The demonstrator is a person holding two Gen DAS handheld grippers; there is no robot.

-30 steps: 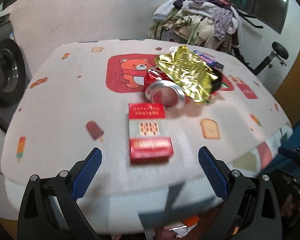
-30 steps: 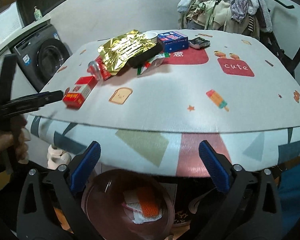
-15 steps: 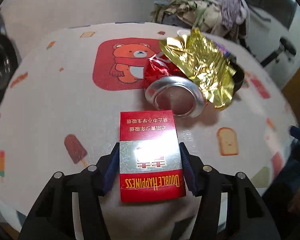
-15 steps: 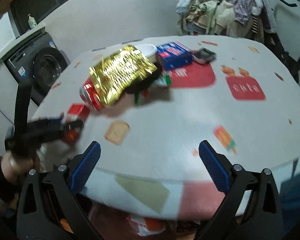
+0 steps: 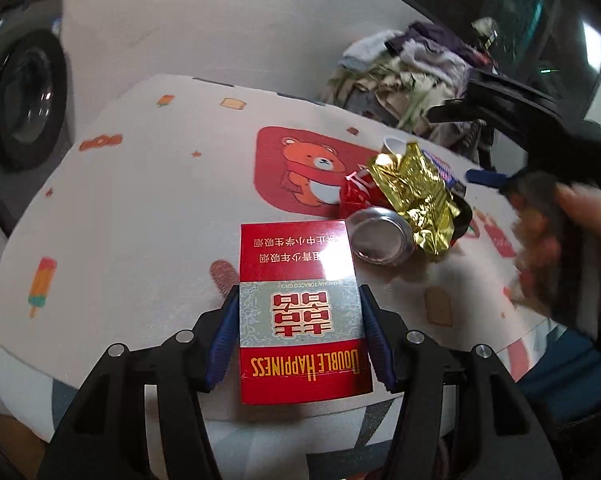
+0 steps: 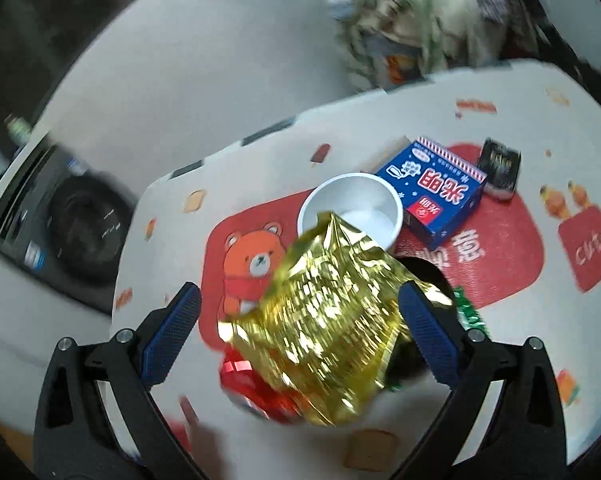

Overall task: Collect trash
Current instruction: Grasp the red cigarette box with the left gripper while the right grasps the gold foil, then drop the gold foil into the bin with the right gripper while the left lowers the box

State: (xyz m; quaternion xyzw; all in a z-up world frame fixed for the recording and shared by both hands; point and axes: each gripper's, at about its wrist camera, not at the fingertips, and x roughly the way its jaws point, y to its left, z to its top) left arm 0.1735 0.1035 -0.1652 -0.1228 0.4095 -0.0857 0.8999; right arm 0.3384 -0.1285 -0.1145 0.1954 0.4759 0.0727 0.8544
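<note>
My left gripper (image 5: 299, 332) is shut on a red cigarette pack (image 5: 300, 304), its blue pads pressed on both long sides, raised a little over the table's near edge. Beyond it a crushed red can (image 5: 374, 230) lies on its side under a crumpled gold foil bag (image 5: 414, 194). My right gripper (image 6: 296, 332) stands open above the gold foil bag (image 6: 324, 320), the pads wide on either side and not touching it. The can (image 6: 256, 384) peeks out beneath the bag. A white paper cup (image 6: 350, 210) stands just behind the bag.
A blue box (image 6: 434, 190) and a small dark packet (image 6: 500, 168) lie behind the cup on the patterned tablecloth (image 5: 140, 208). A clothes heap (image 6: 420, 16) rises beyond the table. A washing machine (image 5: 24, 96) stands at left. A person's hand (image 5: 572, 248) holds the other gripper at right.
My left gripper closed on the cigarette pack and lifted it back toward the table's edge. The right gripper swept from beyond the table's edge to over the gold bag.
</note>
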